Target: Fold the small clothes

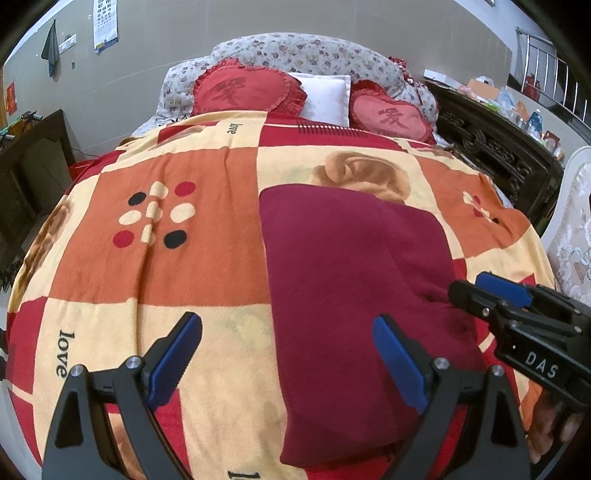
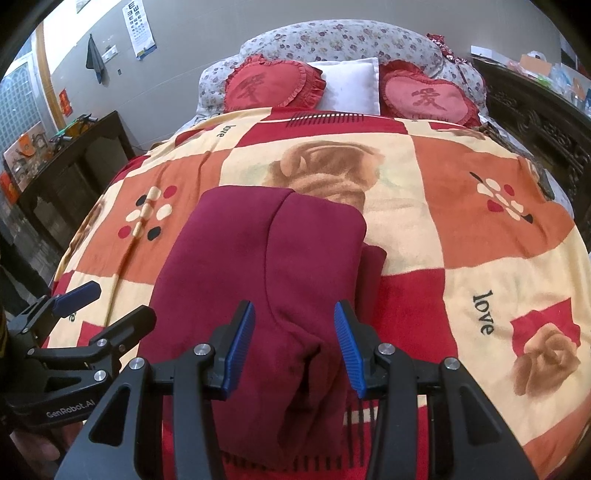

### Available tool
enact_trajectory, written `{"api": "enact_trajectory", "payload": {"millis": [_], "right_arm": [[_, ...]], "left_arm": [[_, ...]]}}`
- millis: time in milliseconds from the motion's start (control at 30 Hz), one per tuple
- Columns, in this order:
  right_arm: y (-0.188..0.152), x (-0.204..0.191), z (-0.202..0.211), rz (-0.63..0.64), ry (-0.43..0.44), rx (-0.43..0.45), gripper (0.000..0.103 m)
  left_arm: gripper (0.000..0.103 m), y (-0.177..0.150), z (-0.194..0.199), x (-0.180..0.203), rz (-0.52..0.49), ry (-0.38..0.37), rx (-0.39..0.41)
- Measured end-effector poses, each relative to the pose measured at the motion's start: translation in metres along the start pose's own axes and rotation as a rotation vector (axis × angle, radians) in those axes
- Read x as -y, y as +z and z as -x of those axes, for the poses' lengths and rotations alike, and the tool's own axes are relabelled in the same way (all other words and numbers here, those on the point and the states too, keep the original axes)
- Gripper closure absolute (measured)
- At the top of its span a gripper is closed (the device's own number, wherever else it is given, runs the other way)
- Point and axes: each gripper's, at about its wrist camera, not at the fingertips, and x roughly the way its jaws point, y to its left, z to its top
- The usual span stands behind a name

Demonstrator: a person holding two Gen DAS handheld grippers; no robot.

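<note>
Bedroom view from my feed, pretty cluttered.
I see a bed (image 1: 207, 266) under a checkered rose blanket (image 2: 461, 229), heart cushions (image 1: 243, 90) at 12 o'clock, plain grey wall (image 1: 166, 33) with an eye chart (image 2: 138, 29), dark carved cabinet (image 1: 491, 147) at 2, dark desk (image 2: 70, 177) at 9.

Maroon garment (image 2: 258, 266) matt knit cloth; blanket (image 1: 166, 280) fuzzy fleece.

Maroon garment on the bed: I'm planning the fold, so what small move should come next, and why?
Probably close the right gripper on the bunched near edge of the maroon garment. Its jaws are open astride that fold, while the left gripper hangs open beside it.
</note>
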Motion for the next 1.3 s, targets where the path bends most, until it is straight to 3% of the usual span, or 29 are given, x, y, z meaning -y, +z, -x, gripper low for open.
{"api": "enact_trajectory", "payload": {"millis": [1300], "right_arm": [[-0.0008, -0.0034, -0.0064, -0.010, 0.011, -0.018, 0.034]], "left_arm": [[0.007, -0.0028, -0.0069, -0.0043, -0.002, 0.006, -0.009]]}}
